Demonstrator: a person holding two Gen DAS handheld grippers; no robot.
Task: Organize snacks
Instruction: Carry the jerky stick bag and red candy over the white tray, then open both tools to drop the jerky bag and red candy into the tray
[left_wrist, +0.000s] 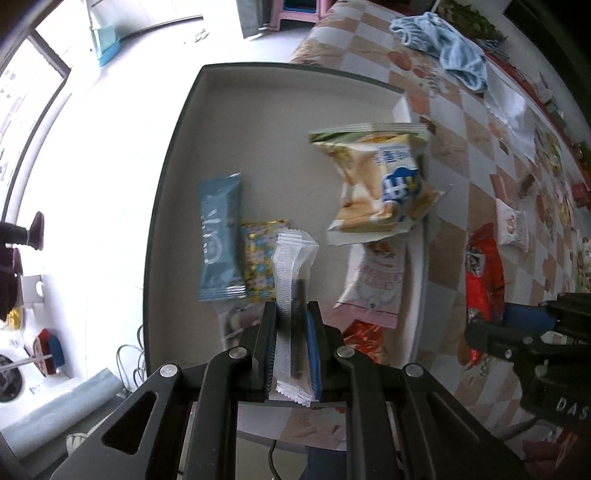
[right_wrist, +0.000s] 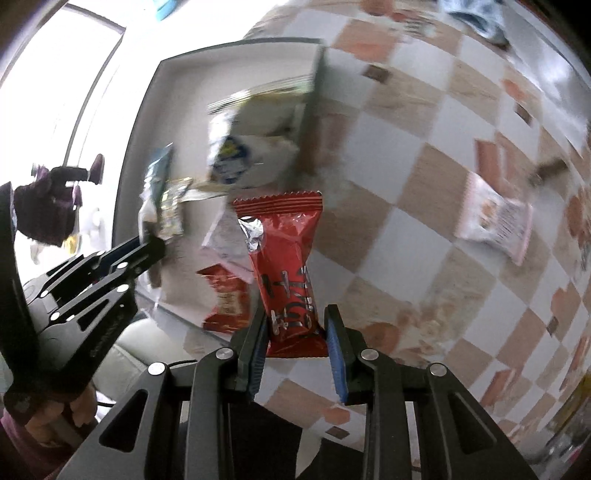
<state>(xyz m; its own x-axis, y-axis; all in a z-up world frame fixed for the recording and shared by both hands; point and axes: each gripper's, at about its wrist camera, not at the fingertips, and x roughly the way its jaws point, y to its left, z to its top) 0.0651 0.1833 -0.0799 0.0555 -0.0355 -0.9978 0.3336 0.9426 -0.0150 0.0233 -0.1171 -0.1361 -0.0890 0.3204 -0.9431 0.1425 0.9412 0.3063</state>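
Left tool (left_wrist: 291, 325) clamped on a clear white-edged packet (left_wrist: 291, 280), right over the grey tray (left_wrist: 177, 155); right tool (right_wrist: 295, 332) pinching a red packet (right_wrist: 286, 266) beside it. Inside: blue packet (left_wrist: 218, 236), yellow packet (left_wrist: 258, 258), big biscuit bag (left_wrist: 376, 184) against the rim. Checkered bench cloth (left_wrist: 443, 155), blue towel (left_wrist: 443, 44) far back.

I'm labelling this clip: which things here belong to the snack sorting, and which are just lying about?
Job:
- clear-and-white sachet in left gripper
- red foil packet in right gripper
- grey rectangular tray
- teal wrapper inside it

Lying about:
- light blue cloth
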